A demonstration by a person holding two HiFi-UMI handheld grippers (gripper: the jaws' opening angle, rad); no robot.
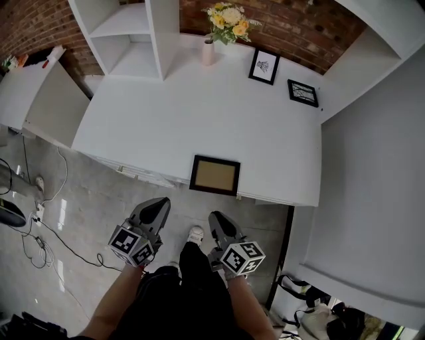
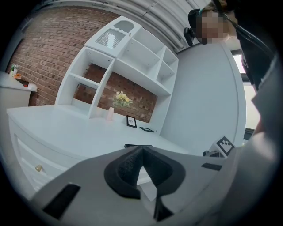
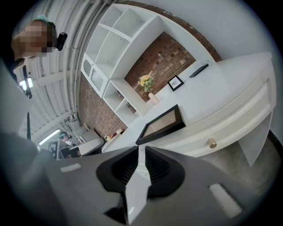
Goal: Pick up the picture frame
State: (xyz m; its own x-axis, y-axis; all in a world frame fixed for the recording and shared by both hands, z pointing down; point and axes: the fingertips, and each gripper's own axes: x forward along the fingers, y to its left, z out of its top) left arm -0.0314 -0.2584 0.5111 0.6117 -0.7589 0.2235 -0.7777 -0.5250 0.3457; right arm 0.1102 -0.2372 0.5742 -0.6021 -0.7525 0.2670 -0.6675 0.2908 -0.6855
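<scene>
1. Picture frame [image 1: 214, 174]: black rim, tan centre; lies flat at the front edge of the white desk [image 1: 166, 119], one side slightly overhanging; nothing touches it.
2. Left gripper [image 1: 158, 204]: held low in front of the desk, short of the edge and to the left of the frame; in the left gripper view its tips meet, pads together, nothing between them.
3. Right gripper [image 1: 218, 218]: just beside the left one, below the frame and clear of it; in the right gripper view a narrow slit shows between the pads, barely parted, empty; the frame sits ahead, beyond the tips.
4. Back of desk: pink vase [image 1: 208, 50] with yellow flowers [image 1: 229, 18]; a small framed print [image 1: 263, 66] standing; another dark frame [image 1: 303, 93] near the right side.
5. Brick wall [image 1: 292, 26] behind; white shelf unit [image 1: 133, 33] at the desk's rear left; round drawer knob [image 3: 212, 143] under the front edge.
</scene>
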